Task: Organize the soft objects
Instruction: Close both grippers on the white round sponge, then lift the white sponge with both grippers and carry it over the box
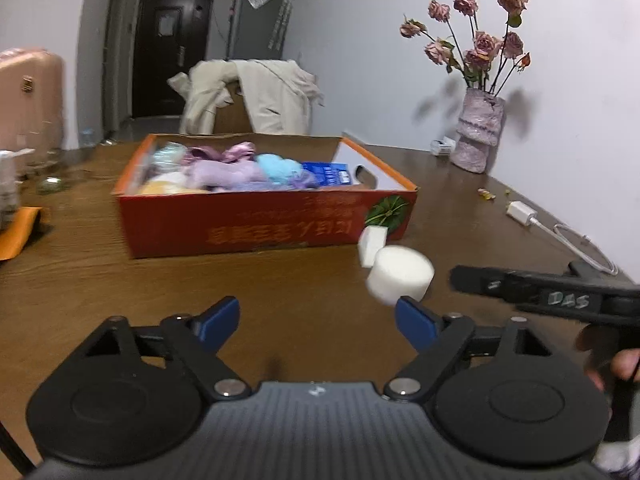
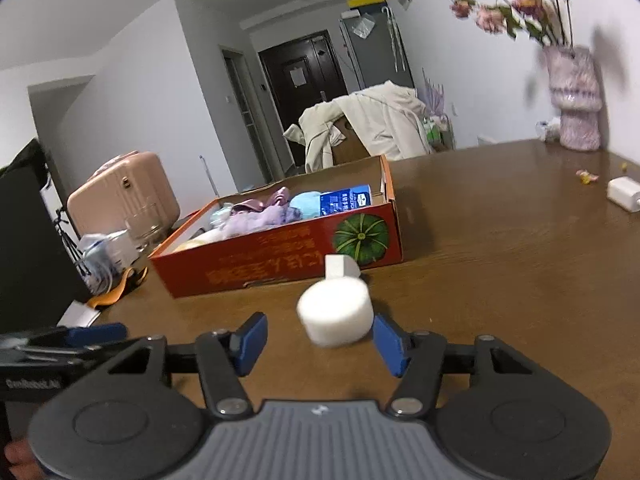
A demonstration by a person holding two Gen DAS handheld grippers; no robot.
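We judge the white foam cylinder (image 2: 335, 311) light and squashy; grip its curved sides gently. Right gripper (image 2: 318, 340) wide open, empty; left gripper (image 1: 318, 322) likewise.

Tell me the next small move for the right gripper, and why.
Probably ease the right gripper forward around the white foam cylinder: its jaws are open, and the cylinder sits on the table just ahead of them, outside the orange box.

Left gripper (image 1: 318, 320) and right gripper (image 2: 320, 340): black linkage arms, round black discs, silver pivot screws, blue finger pads (image 1: 218, 322), ribbed grey housing bearing a small white logo.
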